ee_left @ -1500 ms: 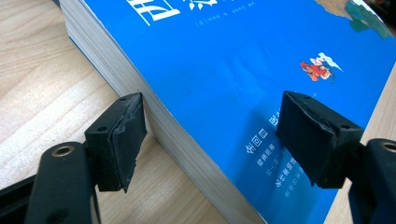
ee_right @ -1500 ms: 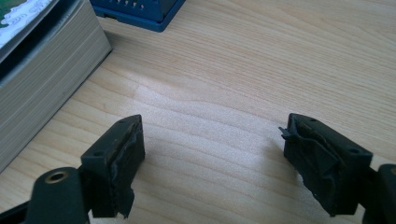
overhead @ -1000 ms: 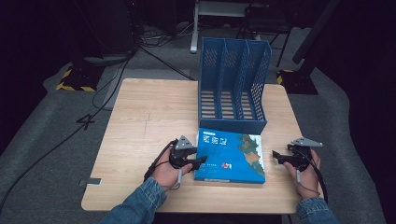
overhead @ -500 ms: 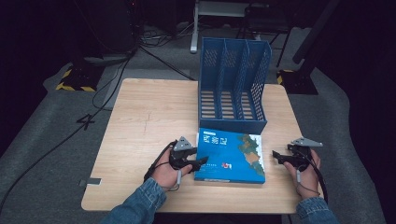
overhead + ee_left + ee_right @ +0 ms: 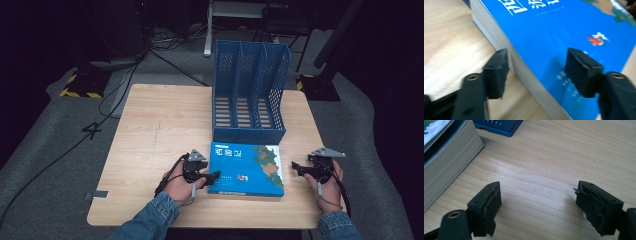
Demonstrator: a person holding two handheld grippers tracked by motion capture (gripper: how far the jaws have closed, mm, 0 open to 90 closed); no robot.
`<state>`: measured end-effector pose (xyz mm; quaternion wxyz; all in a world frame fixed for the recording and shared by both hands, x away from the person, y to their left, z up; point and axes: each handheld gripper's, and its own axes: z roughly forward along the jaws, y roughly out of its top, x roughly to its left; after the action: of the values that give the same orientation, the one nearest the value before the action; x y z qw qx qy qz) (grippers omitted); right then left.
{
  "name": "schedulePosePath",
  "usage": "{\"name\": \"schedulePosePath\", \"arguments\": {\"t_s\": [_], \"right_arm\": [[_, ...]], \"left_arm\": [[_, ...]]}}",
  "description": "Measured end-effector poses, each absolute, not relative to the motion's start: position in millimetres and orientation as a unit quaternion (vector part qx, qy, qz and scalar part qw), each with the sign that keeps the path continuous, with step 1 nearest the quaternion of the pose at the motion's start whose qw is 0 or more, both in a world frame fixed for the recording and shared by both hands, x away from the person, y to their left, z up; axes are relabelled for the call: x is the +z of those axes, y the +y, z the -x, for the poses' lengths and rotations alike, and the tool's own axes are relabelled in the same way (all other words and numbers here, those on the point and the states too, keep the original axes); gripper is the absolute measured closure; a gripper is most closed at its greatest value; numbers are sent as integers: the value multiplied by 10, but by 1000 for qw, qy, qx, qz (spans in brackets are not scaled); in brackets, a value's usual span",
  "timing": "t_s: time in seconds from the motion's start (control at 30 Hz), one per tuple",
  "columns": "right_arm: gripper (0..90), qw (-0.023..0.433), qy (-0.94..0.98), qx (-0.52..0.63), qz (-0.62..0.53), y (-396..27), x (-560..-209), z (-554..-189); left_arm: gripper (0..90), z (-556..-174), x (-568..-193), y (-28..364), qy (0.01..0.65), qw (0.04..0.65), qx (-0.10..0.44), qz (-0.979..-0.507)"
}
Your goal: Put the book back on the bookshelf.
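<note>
Wood table [image 5: 150,125]: book [image 5: 245,167] edge btwn just-opening left jaws, untouched.

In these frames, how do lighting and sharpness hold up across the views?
High view: table evenly lit, surroundings dark, image soft. Left gripper view: book cover text near the top blurred. Right gripper view: pale glare patch on the wood between the fingers; grain sharp.

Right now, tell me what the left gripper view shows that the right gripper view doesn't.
Left gripper view alone: the blue book's front cover with white lettering and a small red mark; the left gripper, jaws just opening, straddles its corner, pads clear.

Right gripper view alone: the blue file rack's base edge, and the right gripper open over bare wood.

Both: the book's page edges and the wooden table.
</note>
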<state>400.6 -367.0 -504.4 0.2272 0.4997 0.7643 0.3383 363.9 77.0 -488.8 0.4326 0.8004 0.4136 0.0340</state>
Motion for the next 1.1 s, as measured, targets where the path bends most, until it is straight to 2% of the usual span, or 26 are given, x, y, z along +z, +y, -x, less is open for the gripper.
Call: {"name": "schedulePosePath", "arguments": {"t_s": [0.03,0.1,0.13,0.2,0.37,0.53,0.6,0.73,0.83,0.97,1.03,1.1], "right_arm": [[207,227,764,338,-500,-3670,-5044,-4006],[206,227,764,338,-500,-3670,-5044,-4006],[207,227,764,338,-500,-3670,-5044,-4006],[207,227,764,338,-500,-3670,-5044,-4006],[207,227,764,338,-500,-3670,-5044,-4006],[207,227,764,338,-500,-3669,-5044,-4005],[207,227,764,338,-500,-3668,-5044,-4004],[207,228,764,338,-500,-3667,-5045,-4004],[207,227,764,338,-500,-3668,-5044,-4003],[207,227,763,338,-501,-3663,-5044,-3998],[207,229,763,338,-502,-3661,-5044,-3993],[236,235,757,336,-509,-3642,-5043,-3970]], "left_arm": [[399,-3630,-4879,765,407,431,45,-804],[495,-3616,-4844,772,399,429,59,-808],[495,-3607,-4813,783,396,434,62,-807],[570,-3592,-4771,793,384,442,69,-808],[611,-3521,-4698,748,338,479,63,-808],[581,-3543,-4766,745,343,467,48,-813],[579,-3574,-4834,778,358,453,21,-816],[592,-3557,-4843,743,339,458,0,-822],[532,-3531,-4864,677,322,462,14,-826],[478,-3522,-4890,674,317,472,7,-822],[416,-3510,-4900,670,313,477,7,-821],[378,-3480,-4924,665,296,481,18,-825]]}}
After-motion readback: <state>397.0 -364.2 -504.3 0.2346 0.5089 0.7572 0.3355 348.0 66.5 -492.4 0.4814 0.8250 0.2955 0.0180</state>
